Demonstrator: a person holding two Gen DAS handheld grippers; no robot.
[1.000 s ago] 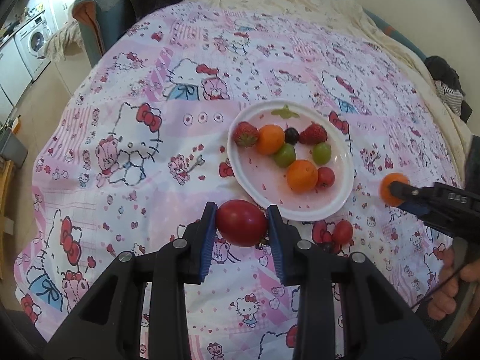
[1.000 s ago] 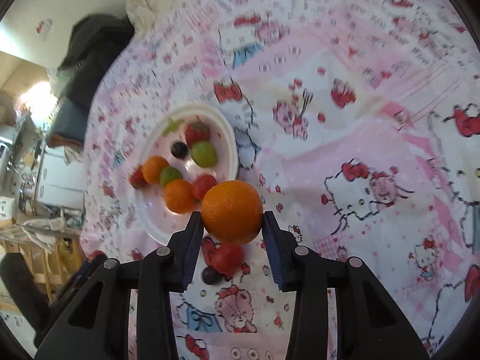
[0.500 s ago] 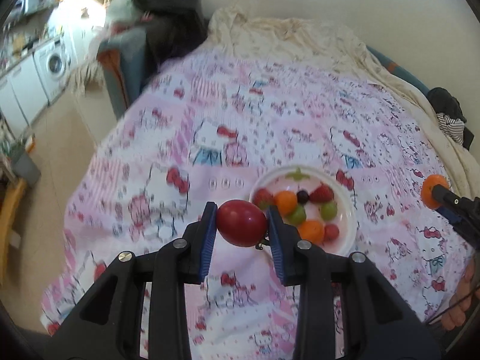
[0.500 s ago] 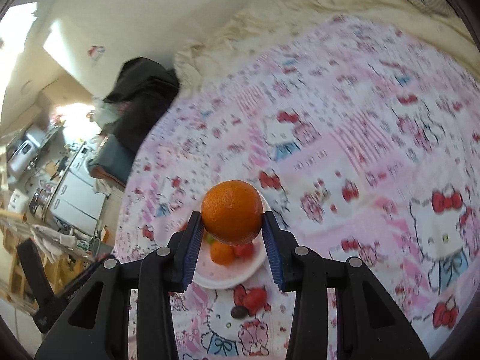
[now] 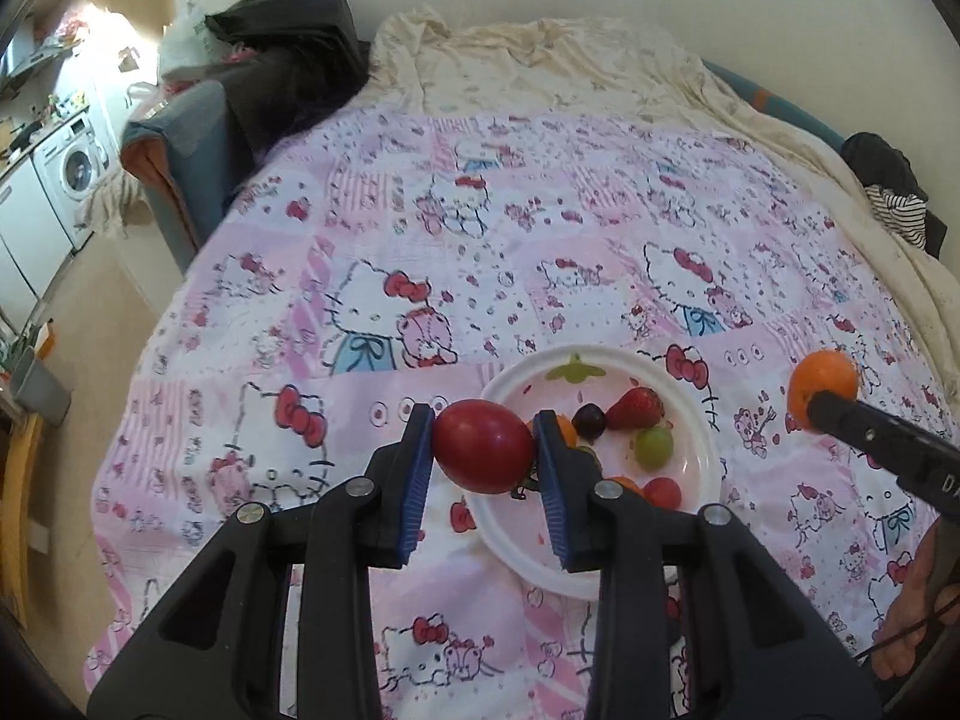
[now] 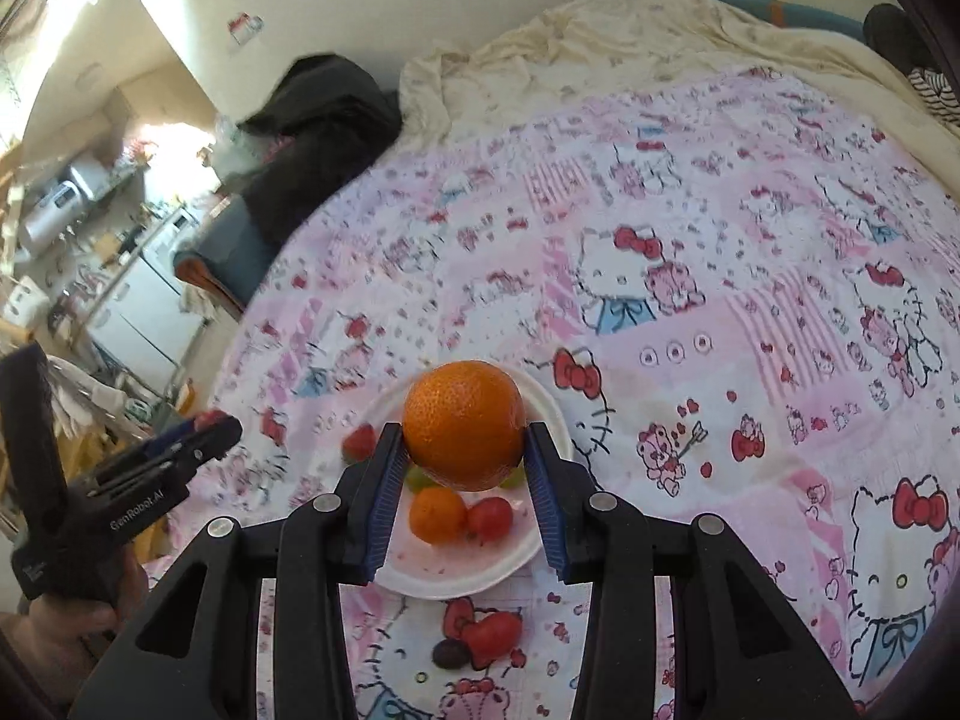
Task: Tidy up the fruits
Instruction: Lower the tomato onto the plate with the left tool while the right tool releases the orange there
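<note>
My left gripper (image 5: pixel 483 445) is shut on a red tomato (image 5: pixel 483 445) and holds it in the air above the left rim of the white plate (image 5: pixel 699 414). My right gripper (image 6: pixel 463 426) is shut on an orange (image 6: pixel 463 423), raised over the plate (image 6: pixel 540 549); it also shows at the right of the left wrist view (image 5: pixel 823 391). On the plate lie a strawberry (image 5: pixel 636 408), a dark grape (image 5: pixel 588 420), a green grape (image 5: pixel 654 447), a small orange (image 6: pixel 437 515) and a red cherry tomato (image 6: pixel 489 518).
A red strawberry (image 6: pixel 491 636) and a dark grape (image 6: pixel 451 654) lie on the pink Hello Kitty cloth (image 5: pixel 540 252) in front of the plate. A cream blanket (image 5: pixel 570 72) and dark clothes (image 5: pixel 288 60) are at the far end. A washing machine (image 5: pixel 75 171) stands left.
Both grippers have risen well above the bed, each keeping its fruit. The plate now looks smaller and lower in both views, and more of the room shows.
</note>
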